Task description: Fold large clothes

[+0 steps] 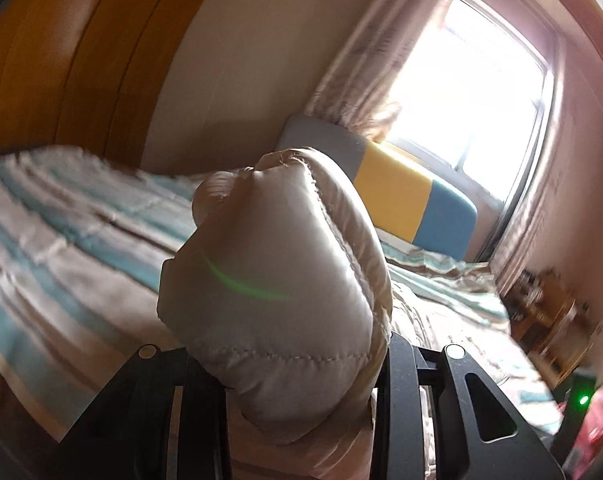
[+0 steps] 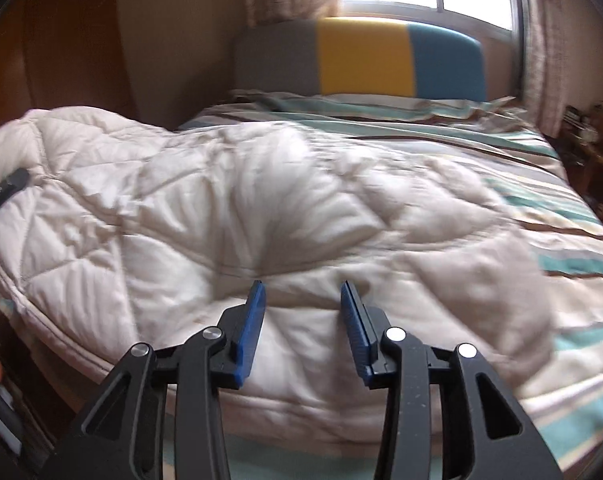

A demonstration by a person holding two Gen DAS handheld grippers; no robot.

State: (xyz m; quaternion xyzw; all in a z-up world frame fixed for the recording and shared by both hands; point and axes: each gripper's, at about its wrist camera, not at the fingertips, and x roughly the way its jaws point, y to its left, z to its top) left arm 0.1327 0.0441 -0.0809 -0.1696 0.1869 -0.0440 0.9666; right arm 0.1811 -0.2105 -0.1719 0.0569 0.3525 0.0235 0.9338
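Striped bedding in teal, brown and cream covered the bed (image 2: 541,184), which filled most of both views. Orange-brown wood panelling (image 1: 49,52) rose on the left of the room, beside a pale wall. At the head of the bed stood a headboard (image 2: 361,60) in grey, yellow and blue blocks, and behind it a bright window (image 1: 473,92) hung with patterned curtains (image 1: 365,76). A small wooden stand (image 1: 549,312) sat blurred beside the bed on the right.

A beige quilted coat (image 2: 229,220) lay spread across the near part of the bed, its stitched edge running along the mattress side. In the right wrist view the right tongs (image 2: 302,292) hovered just over the coat's near portion, blue pads parted with a clear gap and nothing between them. At the far left of that view the coat's corner was lifted, with the other tool's black tip against it.

In the left wrist view the left tongs (image 1: 301,384) were clamped on a puffy fold of the coat, which bulged up between the black fingers and hid their tips. That gathered fold was held above the bedding.
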